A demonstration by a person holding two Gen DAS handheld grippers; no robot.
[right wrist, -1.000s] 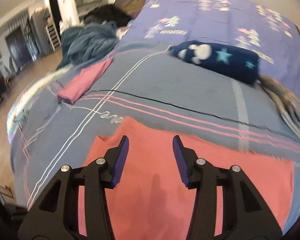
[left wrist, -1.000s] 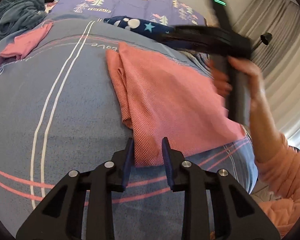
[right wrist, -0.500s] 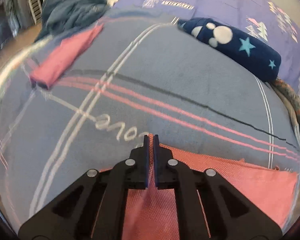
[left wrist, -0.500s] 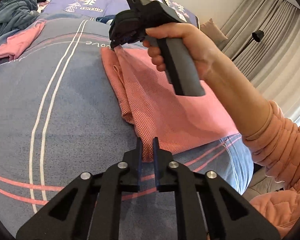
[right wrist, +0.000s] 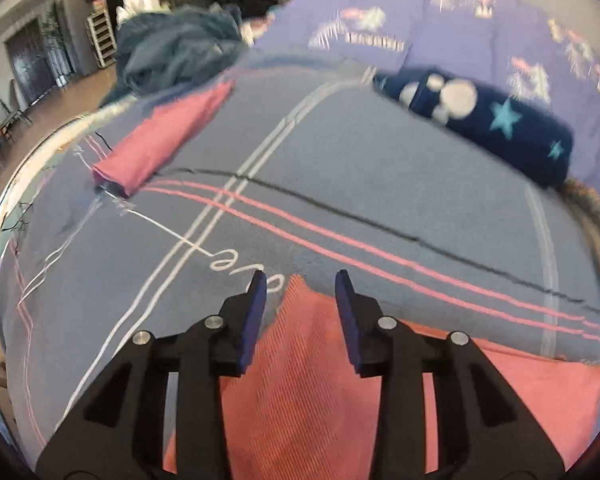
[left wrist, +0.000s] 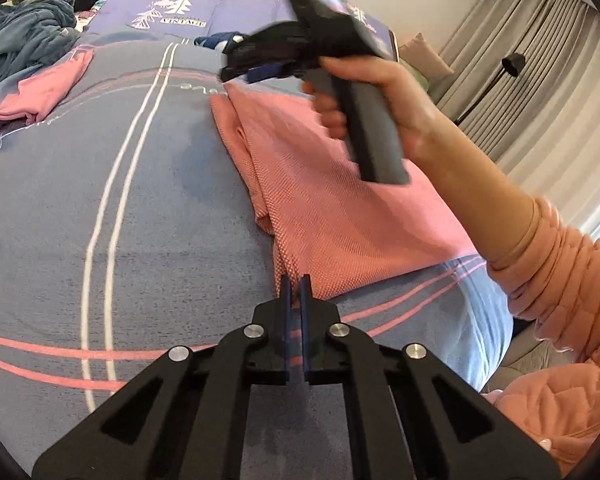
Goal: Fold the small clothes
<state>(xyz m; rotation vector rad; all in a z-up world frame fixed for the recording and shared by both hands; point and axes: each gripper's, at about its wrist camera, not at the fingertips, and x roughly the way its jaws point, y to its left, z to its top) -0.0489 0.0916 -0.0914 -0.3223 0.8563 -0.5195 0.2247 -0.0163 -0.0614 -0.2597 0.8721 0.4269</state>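
The bed, covered in a grey-blue sheet with white and pink stripes, carries all the work. Across its near half lies the salmon-pink cloth, spread mostly flat with one long edge doubled over on itself, so it looks partly folded at most, and it seems at least one more fold is needed to make a compact bundle. Farther off, near the bed's far left edge, a pink garment sits already folded into a neat narrow shape, which suggests one piece is finished (a heap of blue clothing beyond it may be waiting its turn, though that cannot be told). A navy star-patterned roll lies near the purple bedding. The left gripper is pinched tight on the cloth's near corner. The right gripper, fingers spread wide and holding nothing, hovers just over the cloth's far corner, which lies between its tips.
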